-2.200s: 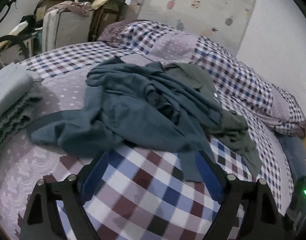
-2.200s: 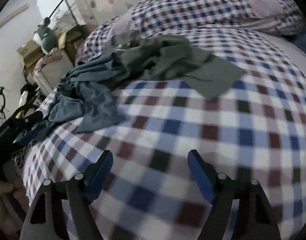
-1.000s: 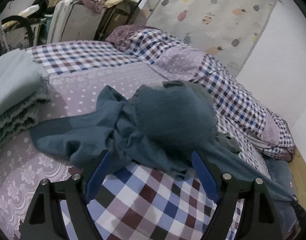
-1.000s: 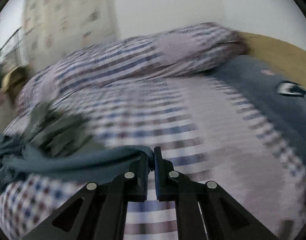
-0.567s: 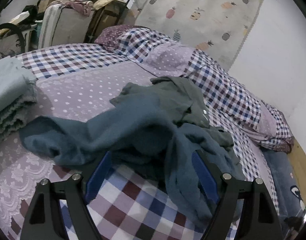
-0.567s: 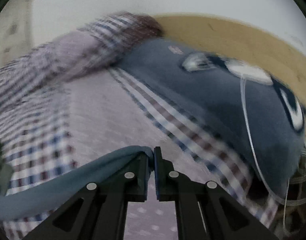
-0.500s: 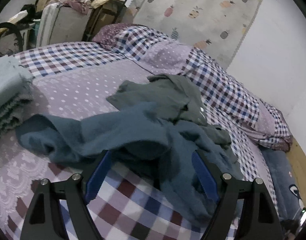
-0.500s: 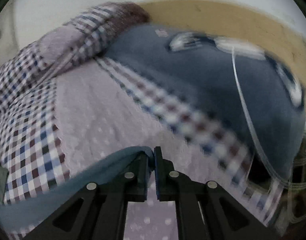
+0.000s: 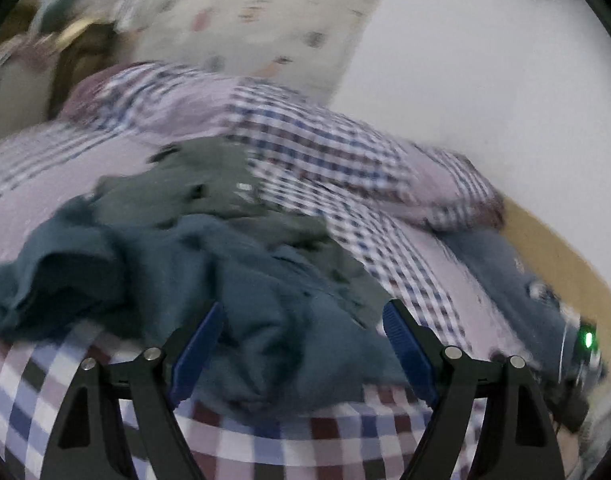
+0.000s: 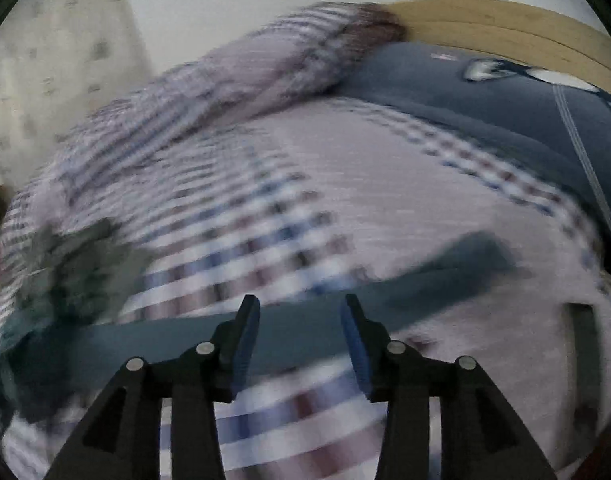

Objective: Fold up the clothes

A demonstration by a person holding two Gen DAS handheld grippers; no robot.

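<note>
My right gripper (image 10: 301, 334), jaws apart and empty, hovers over the teal garment (image 10: 305, 330), whose sleeve runs nine to two o'clock; my left gripper (image 9: 301, 342), also spread, faces its bunched body.

Soft matt teal cloth garment (image 9: 241, 280) on checked woven bedcover (image 9: 345, 440); smooth pale wooden headboard (image 10: 505, 28).
</note>
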